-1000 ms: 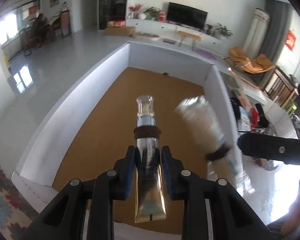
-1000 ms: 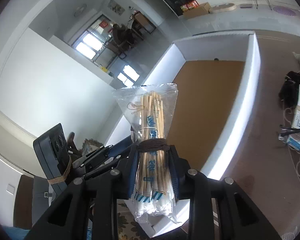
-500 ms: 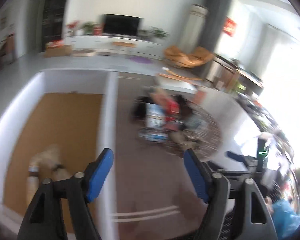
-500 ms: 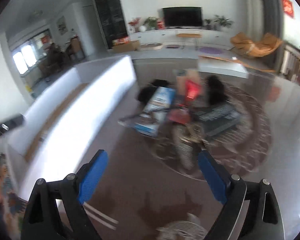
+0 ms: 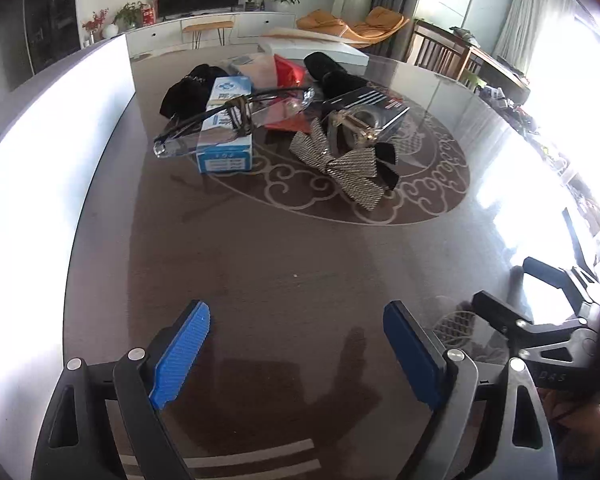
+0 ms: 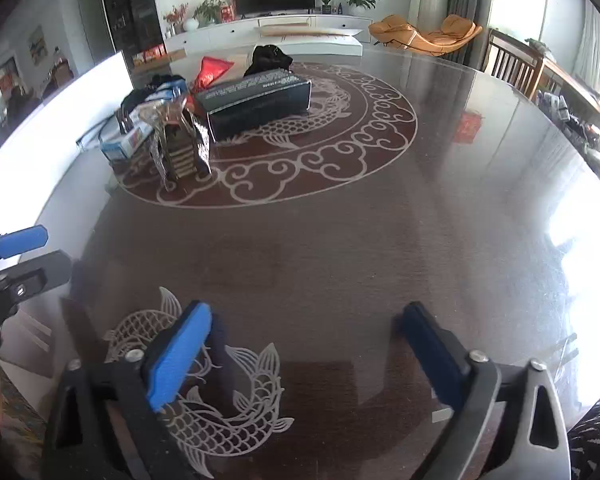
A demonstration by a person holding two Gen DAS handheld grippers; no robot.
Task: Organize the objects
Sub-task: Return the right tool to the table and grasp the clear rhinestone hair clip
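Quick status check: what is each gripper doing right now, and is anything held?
Left gripper: open, nothing between its pads; jaws have just been opening.
Right gripper: open, empty; jaws have just been opening.

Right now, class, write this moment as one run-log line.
left tongs: open, empty, jaws just opened | right tongs: open, empty, jaws just opened | pile: on table, untouched
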